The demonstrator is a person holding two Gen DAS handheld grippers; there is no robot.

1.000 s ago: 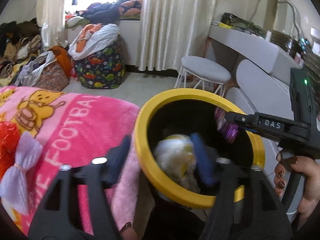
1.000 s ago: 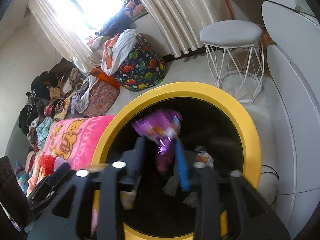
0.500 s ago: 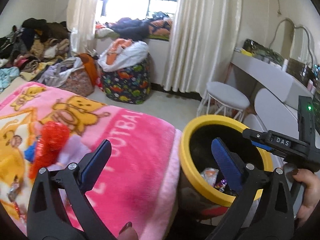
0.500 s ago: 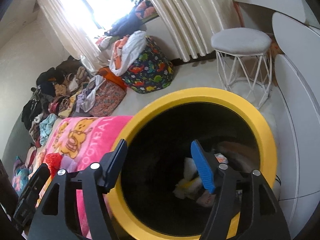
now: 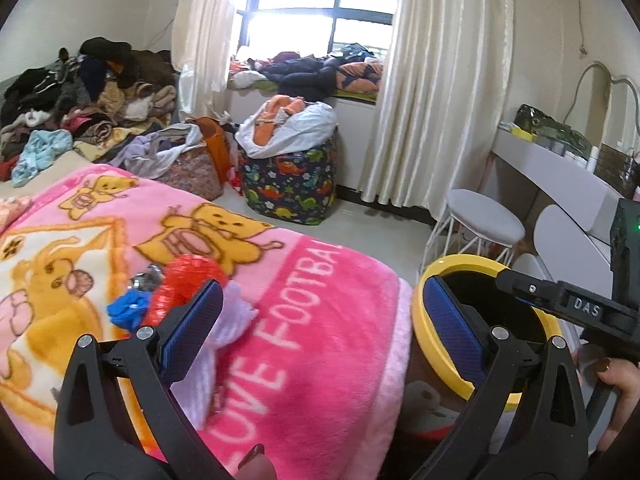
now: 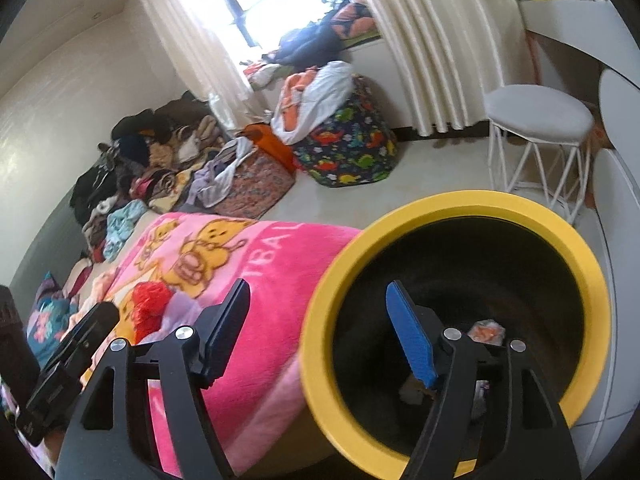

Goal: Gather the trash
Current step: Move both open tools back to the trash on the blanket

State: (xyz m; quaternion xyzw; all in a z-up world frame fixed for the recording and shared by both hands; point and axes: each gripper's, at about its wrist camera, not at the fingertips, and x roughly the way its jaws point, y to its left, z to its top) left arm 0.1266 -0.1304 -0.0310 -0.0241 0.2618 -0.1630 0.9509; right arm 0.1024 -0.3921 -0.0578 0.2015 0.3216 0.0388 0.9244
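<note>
Yellow-rimmed bin (image 6: 460,208) against pink blanket (image 5: 320,340) edge, both tongs spread, empty.

light: daylight, window (image 5: 316,20) blown out | blur: slight motion | edges: fisheye-warped, dark corners

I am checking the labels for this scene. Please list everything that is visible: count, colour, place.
bin: one, yellow rim, dark inside, beside the bed
trash in bin: a few pieces, mixed colours, at the bottom
blanket: one, pink, on the bed
red net: one, red, on the blanket
blue scrap: one, beside the red net
stool: one, white, by the curtain
dinosaur bag: one, dark, on the floor
clothes pile: mixed, far left
left gripper: open, empty
right gripper: open, empty, above the bin's rim
</note>
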